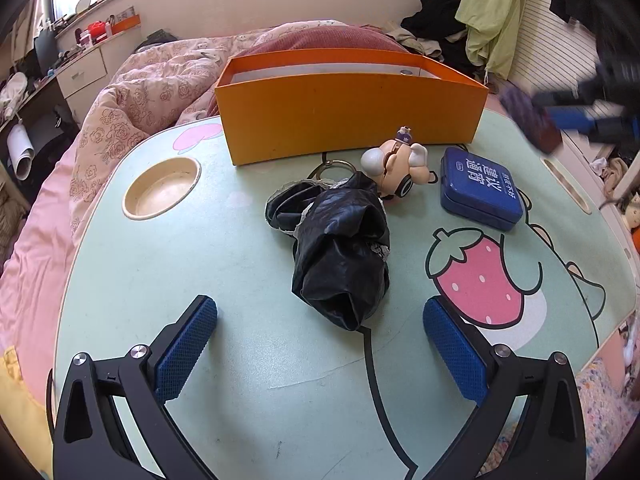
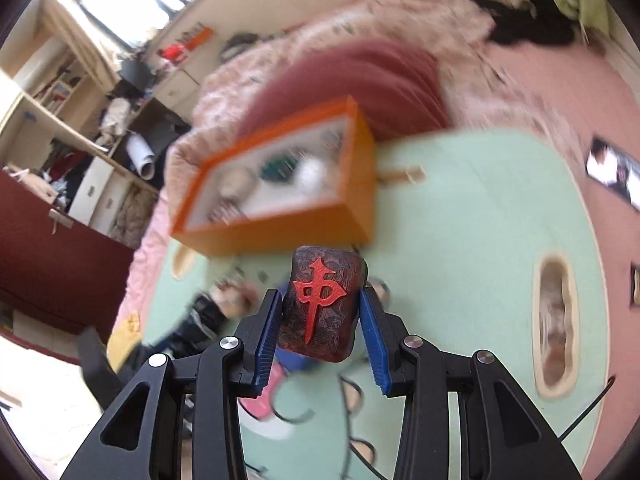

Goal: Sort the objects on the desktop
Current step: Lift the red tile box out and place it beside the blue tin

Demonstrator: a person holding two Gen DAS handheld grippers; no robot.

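My right gripper (image 2: 320,316) is shut on a dark mahjong-tile block (image 2: 322,306) with a red character, held in the air above the green table; it shows blurred at the left wrist view's right edge (image 1: 532,120). Ahead stands an orange box (image 2: 280,224) (image 1: 352,116) with several items inside. My left gripper (image 1: 320,344) is open low over the table. Just past its fingers lies a crumpled black bag (image 1: 340,248), then a small cartoon figure on a key ring (image 1: 400,168) and a blue tin (image 1: 480,188).
The green lap table (image 1: 200,272) has a round cup recess (image 1: 162,188) at the left and a slot handle (image 2: 554,324) at the right. It rests on a bed with pink bedding (image 1: 132,96). Shelves and clutter line the left wall.
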